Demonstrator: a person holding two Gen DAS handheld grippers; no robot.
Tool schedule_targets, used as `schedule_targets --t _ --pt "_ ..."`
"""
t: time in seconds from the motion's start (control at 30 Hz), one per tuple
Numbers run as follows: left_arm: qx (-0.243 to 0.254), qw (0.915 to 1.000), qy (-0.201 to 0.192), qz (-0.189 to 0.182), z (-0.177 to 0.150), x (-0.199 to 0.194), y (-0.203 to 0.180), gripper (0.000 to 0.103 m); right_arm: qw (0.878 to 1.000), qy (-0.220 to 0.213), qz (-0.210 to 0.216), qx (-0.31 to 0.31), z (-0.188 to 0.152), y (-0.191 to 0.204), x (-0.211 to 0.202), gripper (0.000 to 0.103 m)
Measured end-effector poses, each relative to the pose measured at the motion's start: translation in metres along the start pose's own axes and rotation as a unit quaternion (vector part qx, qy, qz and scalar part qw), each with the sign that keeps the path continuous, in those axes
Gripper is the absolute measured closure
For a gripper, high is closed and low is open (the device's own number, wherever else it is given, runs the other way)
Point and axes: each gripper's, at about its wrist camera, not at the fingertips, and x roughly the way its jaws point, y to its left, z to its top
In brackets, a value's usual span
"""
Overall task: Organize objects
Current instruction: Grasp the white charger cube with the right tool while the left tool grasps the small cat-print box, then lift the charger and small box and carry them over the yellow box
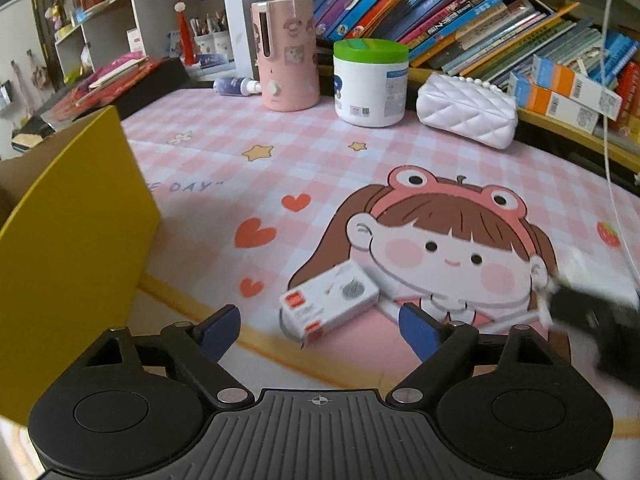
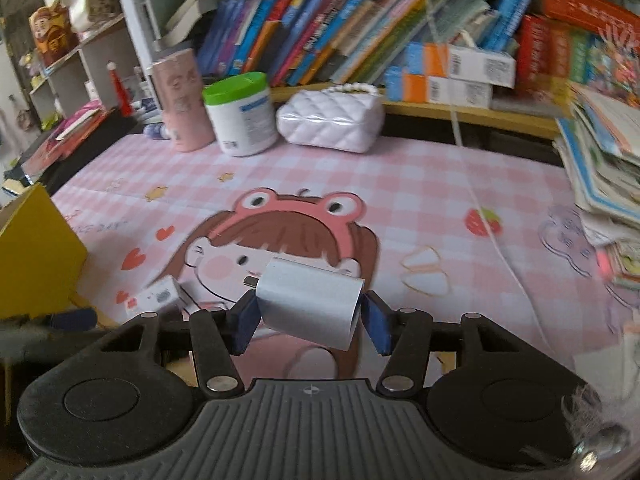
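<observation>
My right gripper point(image 2: 310, 320) is shut on a white charger plug point(image 2: 308, 302) and holds it above the pink checked desk mat point(image 2: 420, 176). My left gripper point(image 1: 320, 326) is open and empty, low over the mat. A small white box with red marks point(image 1: 330, 300) lies on the mat just ahead of the left gripper; it also shows in the right wrist view point(image 2: 154, 298). A yellow cardboard box point(image 1: 68, 248) stands open at the left; it also shows in the right wrist view point(image 2: 38, 252). The right gripper appears blurred at the right edge of the left wrist view point(image 1: 592, 316).
At the back stand a pink patterned canister point(image 1: 286, 54), a white tub with green lid point(image 1: 370, 82) and a white quilted purse point(image 1: 466, 110). Behind them is a shelf of books point(image 1: 460, 20). A stack of books point(image 2: 604, 160) sits at the right. A white cable point(image 1: 612, 160) hangs down.
</observation>
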Motion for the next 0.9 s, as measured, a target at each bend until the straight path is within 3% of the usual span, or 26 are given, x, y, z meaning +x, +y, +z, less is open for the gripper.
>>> schedule_targets --t 0.17,0.23,0.33,0.53,0.9 --pt "-0.012 0.9999 0.009 0.004 0.01 0.017 -0.002 0.025 1.0 0.01 -0.013 0.008 -0.007 -0.009 -0.002 0.05" --pt "-0.015 0.9998 0.013 0.002 0.011 0.022 -0.002 0.035 1.0 0.011 -0.013 0.005 -0.009 -0.01 -0.003 0.051" --pt "-0.012 0.9999 0.011 -0.004 0.009 0.023 -0.003 0.042 1.0 0.01 -0.012 -0.002 -0.01 -0.006 -0.004 0.051" --pt "-0.012 0.9998 0.008 -0.012 0.007 0.015 0.0 0.044 1.0 0.005 -0.012 -0.025 -0.013 0.006 -0.008 0.051" --pt "0.013 0.9984 -0.045 -0.033 -0.005 -0.046 0.013 0.044 0.998 -0.009 -0.041 -0.046 -0.026 0.029 -0.027 0.05"
